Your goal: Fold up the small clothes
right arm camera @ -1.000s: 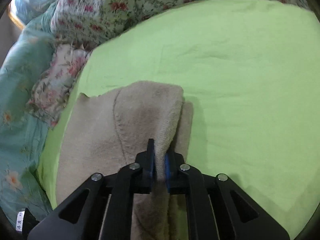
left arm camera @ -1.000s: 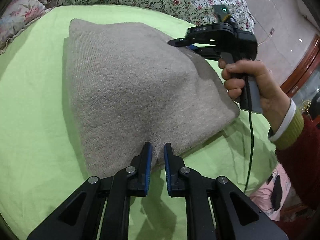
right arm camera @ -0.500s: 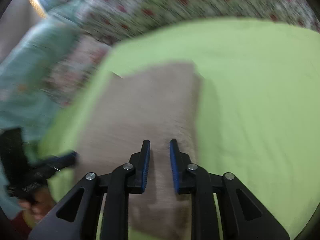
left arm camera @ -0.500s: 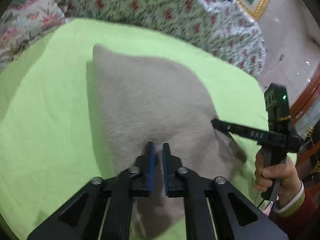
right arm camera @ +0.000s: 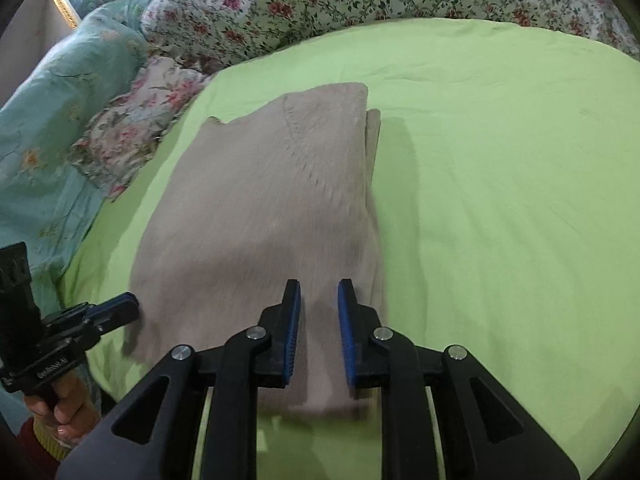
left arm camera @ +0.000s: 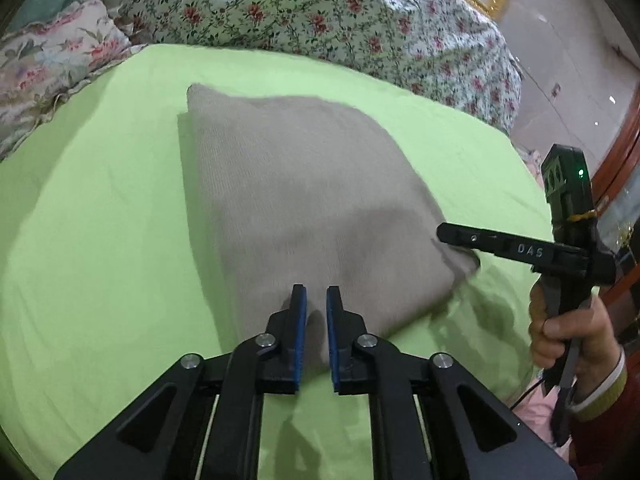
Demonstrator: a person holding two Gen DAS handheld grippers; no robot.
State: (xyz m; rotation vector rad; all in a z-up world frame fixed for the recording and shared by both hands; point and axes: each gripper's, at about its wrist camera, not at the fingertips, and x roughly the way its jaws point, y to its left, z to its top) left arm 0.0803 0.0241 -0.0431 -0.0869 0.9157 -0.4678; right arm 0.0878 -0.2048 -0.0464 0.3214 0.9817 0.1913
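A beige knitted sweater (left arm camera: 312,200) lies folded on the green sheet (left arm camera: 100,220). My left gripper (left arm camera: 316,292) hovers over its near edge. Its jaws are opening, a narrow gap shows, and no cloth is pinched between the pads. In the right wrist view the sweater (right arm camera: 264,216) stretches away from my right gripper (right arm camera: 319,286). The right jaws are also opening and stand apart above the cloth, gripping nothing. The right gripper (left arm camera: 444,232) reaches the sweater's right corner. The left gripper (right arm camera: 120,308) sits at its lower left corner.
A floral quilt (left arm camera: 320,12) is heaped along the far edge of the green sheet (right arm camera: 500,200). A teal pillow (right arm camera: 60,100) lies at the left. A person's hand (left arm camera: 568,336) holds the right gripper's handle near dark wooden furniture (left arm camera: 624,168).
The right gripper has let go of the sweater fold it pinched and has drawn back to the near edge. The left jaws closed on the edge, then parted slightly.
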